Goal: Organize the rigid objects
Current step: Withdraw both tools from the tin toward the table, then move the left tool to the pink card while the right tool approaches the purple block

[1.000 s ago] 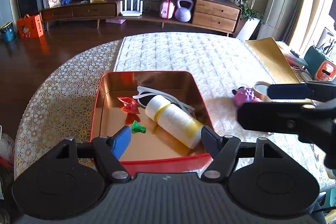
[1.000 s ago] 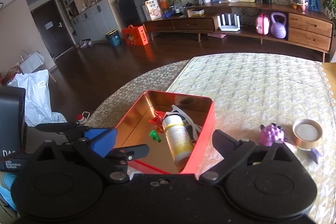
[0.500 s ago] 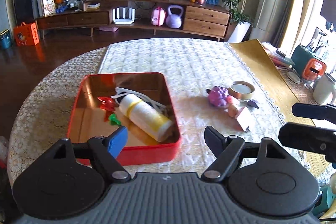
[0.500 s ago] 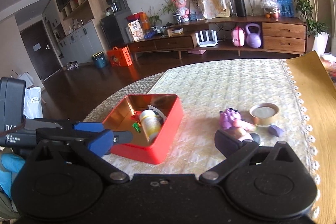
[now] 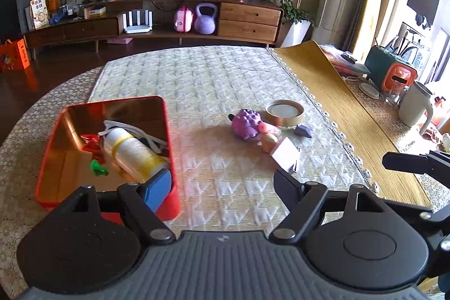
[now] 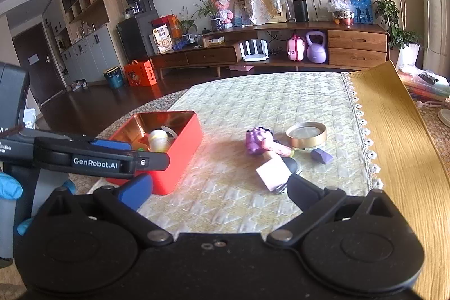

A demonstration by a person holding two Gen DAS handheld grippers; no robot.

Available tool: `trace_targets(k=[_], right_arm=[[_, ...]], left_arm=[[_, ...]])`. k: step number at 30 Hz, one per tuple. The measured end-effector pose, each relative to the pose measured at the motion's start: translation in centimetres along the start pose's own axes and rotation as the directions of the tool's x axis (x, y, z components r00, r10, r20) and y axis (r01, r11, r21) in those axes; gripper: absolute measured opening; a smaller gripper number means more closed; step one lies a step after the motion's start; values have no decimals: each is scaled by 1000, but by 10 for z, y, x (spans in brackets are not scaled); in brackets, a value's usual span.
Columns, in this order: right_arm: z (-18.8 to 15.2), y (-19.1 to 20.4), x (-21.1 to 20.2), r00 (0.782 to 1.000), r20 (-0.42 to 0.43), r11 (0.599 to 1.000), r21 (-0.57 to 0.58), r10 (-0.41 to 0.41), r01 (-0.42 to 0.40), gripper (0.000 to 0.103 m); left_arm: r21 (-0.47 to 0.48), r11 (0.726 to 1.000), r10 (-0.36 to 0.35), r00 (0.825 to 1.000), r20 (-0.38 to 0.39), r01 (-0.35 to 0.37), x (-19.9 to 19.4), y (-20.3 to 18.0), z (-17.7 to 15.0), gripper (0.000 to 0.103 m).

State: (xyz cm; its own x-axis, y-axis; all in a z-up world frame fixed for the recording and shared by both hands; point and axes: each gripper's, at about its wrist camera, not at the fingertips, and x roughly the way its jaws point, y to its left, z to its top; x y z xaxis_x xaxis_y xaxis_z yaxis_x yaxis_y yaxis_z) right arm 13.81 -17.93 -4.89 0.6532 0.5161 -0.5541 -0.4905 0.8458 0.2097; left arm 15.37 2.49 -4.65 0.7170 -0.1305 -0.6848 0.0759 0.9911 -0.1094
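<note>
Hovering above the round counter with its pale quilted cloth, the left tongs stood wide apart with nothing between them; their jaws had just been opening a little further. Just beyond and beside their blue left fingertip lay the shallow red rectangular tin, its near right corner close under that tip. Inside it lay a white cylindrical bottle with a yellow band, a white looped cord, a small red piece and a small green piece. Ahead and to the right of the left tongs sat the loose things, close together: a purple knobbly toy, a gold-rimmed round lid, a small purple block and a pale pink box. The right tongs were likewise spread, gripping nothing, with the pink box just ahead of their black right fingertip and the red tin just beyond their blue left one. A hand in a blue glove showed at the left edge of the right wrist view.
</note>
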Motion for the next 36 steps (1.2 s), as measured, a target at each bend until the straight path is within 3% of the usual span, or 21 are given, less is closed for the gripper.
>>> trace_targets(k=[7, 14, 26, 36], right_arm=[[-8, -28, 15, 999, -23, 996, -82, -35, 33, 100], [-1, -78, 33, 996, -42, 995, -67, -83, 80, 98], [7, -127, 75, 986, -88, 988, -69, -143, 137, 86], [18, -145, 110, 985, -124, 991, -74, -124, 115, 71]], left_arm=[[27, 998, -60, 998, -34, 61, 26, -24, 5, 80], [54, 996, -73, 996, -59, 76, 55, -46, 8, 80], [23, 1000, 0, 995, -104, 3, 111, -70, 9, 80], [-94, 994, 51, 995, -90, -59, 138, -84, 14, 80]])
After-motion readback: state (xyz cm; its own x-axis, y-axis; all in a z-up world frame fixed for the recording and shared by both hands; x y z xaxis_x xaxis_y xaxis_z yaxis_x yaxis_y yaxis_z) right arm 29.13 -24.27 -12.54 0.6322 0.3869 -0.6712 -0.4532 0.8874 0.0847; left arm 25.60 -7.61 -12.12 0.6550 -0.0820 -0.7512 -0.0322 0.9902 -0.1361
